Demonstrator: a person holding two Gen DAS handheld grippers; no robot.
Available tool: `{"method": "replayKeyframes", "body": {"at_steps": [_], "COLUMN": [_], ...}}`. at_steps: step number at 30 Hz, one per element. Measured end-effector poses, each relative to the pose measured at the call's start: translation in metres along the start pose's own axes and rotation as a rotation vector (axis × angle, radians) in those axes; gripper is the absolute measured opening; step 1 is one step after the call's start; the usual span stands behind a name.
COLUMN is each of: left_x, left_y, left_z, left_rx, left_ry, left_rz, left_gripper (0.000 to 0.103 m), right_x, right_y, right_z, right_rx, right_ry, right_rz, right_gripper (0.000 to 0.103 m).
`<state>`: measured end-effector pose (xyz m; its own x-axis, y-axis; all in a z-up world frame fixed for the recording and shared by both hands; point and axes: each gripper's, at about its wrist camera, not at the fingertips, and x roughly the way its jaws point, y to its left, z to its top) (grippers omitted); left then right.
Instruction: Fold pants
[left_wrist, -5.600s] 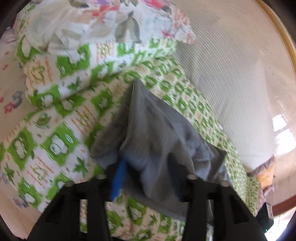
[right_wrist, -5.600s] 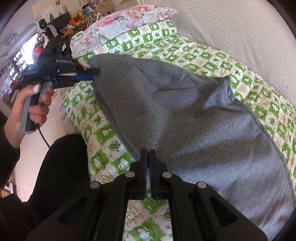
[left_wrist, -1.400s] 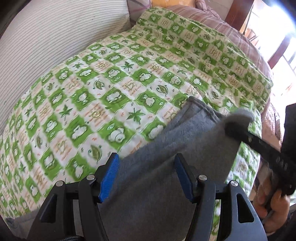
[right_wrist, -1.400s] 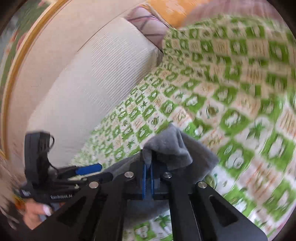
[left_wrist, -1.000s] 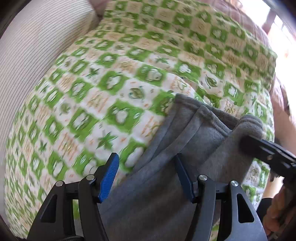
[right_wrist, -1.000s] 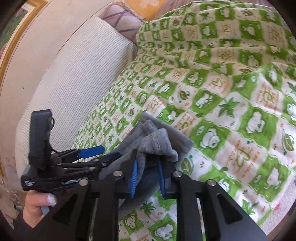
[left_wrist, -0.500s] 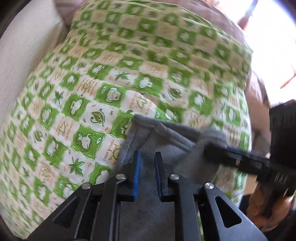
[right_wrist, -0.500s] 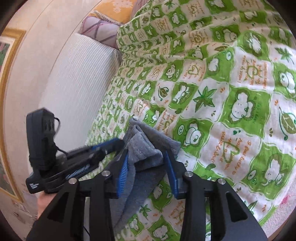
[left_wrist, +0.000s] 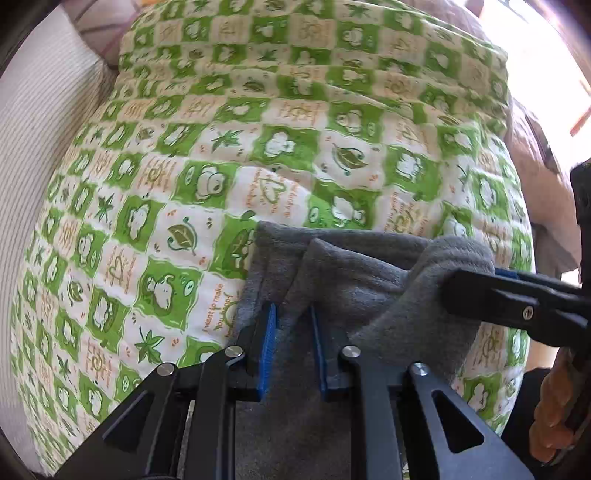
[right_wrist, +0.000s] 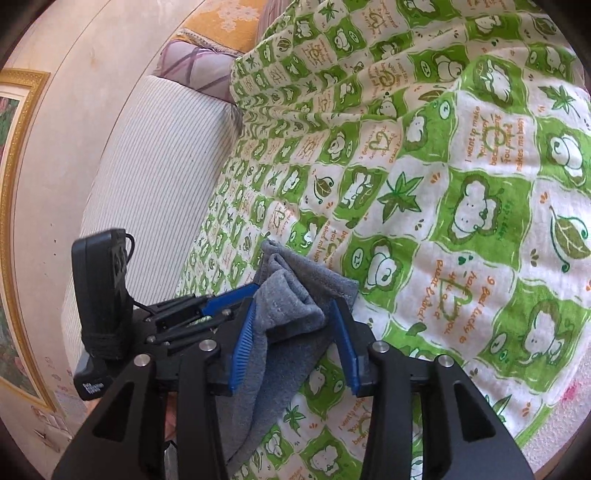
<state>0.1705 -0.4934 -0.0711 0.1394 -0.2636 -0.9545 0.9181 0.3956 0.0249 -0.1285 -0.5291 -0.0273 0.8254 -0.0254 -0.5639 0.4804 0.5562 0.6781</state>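
Grey fleece pants (left_wrist: 369, 280) lie on a green-and-white checked quilt (left_wrist: 258, 147), their end bunched into folds. My left gripper (left_wrist: 294, 349) points steeply down and its jaws are closing, the blue pads pinching a raised fold of the cloth. In the right wrist view the bunched end of the pants (right_wrist: 288, 306) sits between the pads of my right gripper (right_wrist: 293, 343). Its jaws are opening: the left pad still touches the cloth and the right pad stands clear. The left gripper (right_wrist: 243, 295) lies just left of that bunch. The right gripper (left_wrist: 454, 288) has cloth draped over its tips.
A white striped cushion (right_wrist: 155, 166) runs along the quilt's far side, with a purple plaid pillow (right_wrist: 195, 70) behind it. A gold-framed picture (right_wrist: 14, 184) hangs on the wall. A person's hand (left_wrist: 550, 424) holds the right gripper at the quilt's near edge.
The left jaws went from wide apart to narrow on a fold of the pants, and that gripper shifted toward the pants' end. The right jaws spread away from the bunched cloth.
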Motion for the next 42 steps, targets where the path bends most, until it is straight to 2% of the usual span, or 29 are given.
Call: {"method": "replayKeyframes", "body": {"at_steps": [1, 2, 4, 6, 8, 10, 13, 16, 18, 19, 21, 22, 23, 24, 25, 26, 28, 29, 33, 42], "left_x": [0.000, -0.001, -0.005, -0.010, -0.012, -0.013, -0.006, 0.003, 0.005, 0.008, 0.015, 0.019, 0.022, 0.024, 0.024, 0.022, 0.020, 0.019, 0.001, -0.071], "left_y": [0.000, 0.003, 0.010, 0.024, 0.035, 0.040, 0.041, 0.029, 0.027, 0.025, 0.024, 0.024, 0.024, 0.025, 0.026, 0.032, 0.038, 0.038, 0.040, 0.061], "left_z": [0.002, 0.004, 0.003, 0.004, 0.004, 0.003, -0.002, -0.005, -0.008, -0.006, -0.001, 0.003, 0.004, 0.003, 0.002, -0.002, -0.006, -0.008, -0.023, -0.064], "left_rx": [-0.010, -0.027, -0.054, -0.103, -0.147, -0.153, -0.143, -0.108, -0.116, -0.124, -0.140, -0.146, -0.151, -0.155, -0.156, -0.156, -0.162, -0.164, -0.193, -0.286], "left_ry": [-0.001, -0.007, -0.030, -0.060, -0.081, -0.088, -0.026, -0.002, -0.002, -0.006, -0.017, -0.025, -0.032, -0.039, -0.045, -0.051, -0.066, -0.071, -0.127, -0.301], "left_rz": [-0.018, -0.032, -0.033, -0.028, -0.033, -0.039, -0.067, -0.012, 0.003, 0.011, 0.000, -0.008, -0.016, -0.023, -0.030, -0.046, -0.067, -0.069, -0.091, -0.179], "left_gripper": [0.007, 0.006, 0.005, 0.005, 0.005, 0.006, 0.013, 0.025, 0.030, 0.036, 0.036, 0.036, 0.036, 0.036, 0.033, 0.020, 0.014, 0.010, 0.008, 0.008], "right_x": [0.000, 0.000, -0.001, -0.004, -0.009, -0.010, -0.002, 0.012, 0.018, 0.019, 0.020, 0.022, 0.025, 0.029, 0.030, 0.031, 0.030, 0.028, 0.018, -0.011], "right_y": [0.000, 0.000, 0.000, -0.001, 0.000, 0.005, 0.014, 0.015, 0.010, 0.008, 0.006, 0.005, 0.003, 0.001, 0.000, 0.000, 0.000, 0.003, 0.019, 0.073], "right_z": [0.000, 0.000, 0.000, -0.001, -0.002, -0.005, -0.008, -0.009, -0.008, -0.007, -0.005, -0.005, -0.004, -0.004, -0.004, -0.004, -0.004, -0.004, -0.007, -0.028], "right_rx": [0.001, 0.001, 0.004, 0.015, 0.017, -0.001, -0.047, -0.057, -0.040, -0.030, -0.028, -0.025, -0.017, -0.008, -0.005, -0.005, -0.010, -0.019, -0.095, -0.296], "right_ry": [0.001, 0.000, 0.001, 0.002, -0.014, -0.011, 0.008, 0.056, 0.068, 0.069, 0.063, 0.065, 0.079, 0.096, 0.102, 0.103, 0.098, 0.091, 0.053, -0.023], "right_rz": [0.000, 0.000, 0.000, -0.019, -0.020, -0.026, -0.035, -0.049, -0.043, -0.030, -0.030, -0.027, -0.007, 0.001, 0.007, 0.017, 0.029, 0.040, 0.077, 0.293], "right_gripper": [0.046, 0.046, 0.048, 0.056, 0.061, 0.067, 0.068, 0.068, 0.068, 0.067, 0.055, 0.041, 0.032, 0.031, 0.025, 0.020, 0.014, 0.013, 0.012, 0.012]}}
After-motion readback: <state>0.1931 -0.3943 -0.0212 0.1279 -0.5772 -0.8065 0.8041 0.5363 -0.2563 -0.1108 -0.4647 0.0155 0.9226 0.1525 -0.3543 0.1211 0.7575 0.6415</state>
